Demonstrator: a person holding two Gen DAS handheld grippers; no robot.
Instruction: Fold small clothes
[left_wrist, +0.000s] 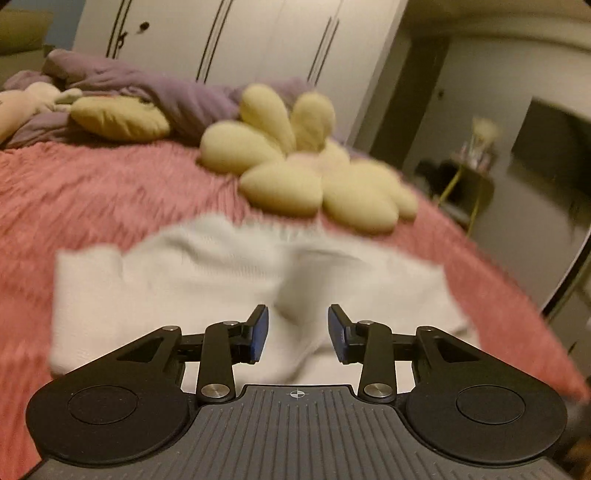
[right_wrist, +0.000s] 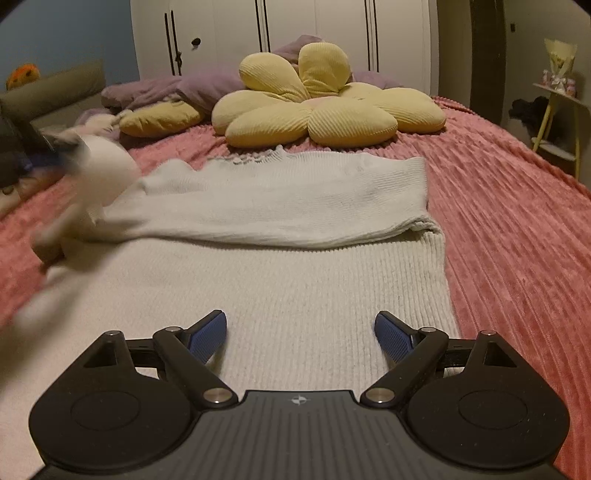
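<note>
A white knit sweater (right_wrist: 280, 258) lies on the pink bedspread (right_wrist: 517, 221), its right sleeve folded across the chest. My right gripper (right_wrist: 300, 334) is open and empty, low over the sweater's hem. My left gripper (left_wrist: 297, 332) has its jaws apart with a bunched fold of the sweater (left_wrist: 207, 280) between them; blur hides whether the pads touch it. In the right wrist view the left gripper (right_wrist: 44, 155) is a blur at the far left, with the sweater's left sleeve (right_wrist: 103, 173) lifted off the bed beside it.
A yellow flower-shaped pillow (right_wrist: 325, 107) and a small yellow cushion (right_wrist: 159, 118) lie beyond the sweater. A purple blanket (right_wrist: 177, 88) is heaped at the headboard end before white wardrobe doors (right_wrist: 295, 26). A side table (right_wrist: 557, 118) stands right of the bed.
</note>
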